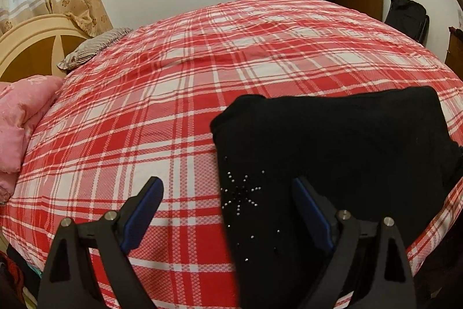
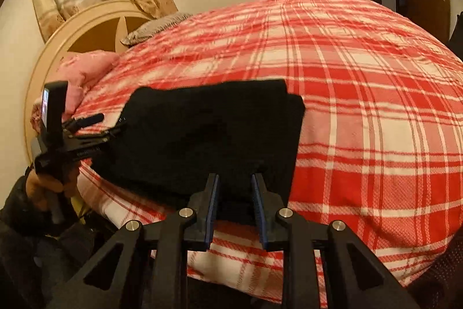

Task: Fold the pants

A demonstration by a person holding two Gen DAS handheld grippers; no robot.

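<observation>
Black pants [image 1: 332,141] lie folded on the bed [image 1: 173,94], soft and limp, ahead of my wide-open left tool [image 1: 228,193] and touching my narrowly parted right tool [image 2: 235,178], which pinches nothing; I'd grab doubled near edge.

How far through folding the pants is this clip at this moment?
Mostly done: the black pants lie as a compact folded block on the plaid bedspread. In hand: nothing. The left gripper is wide open and the right gripper open at the near edge. Left: perhaps a final fold or smoothing.
</observation>
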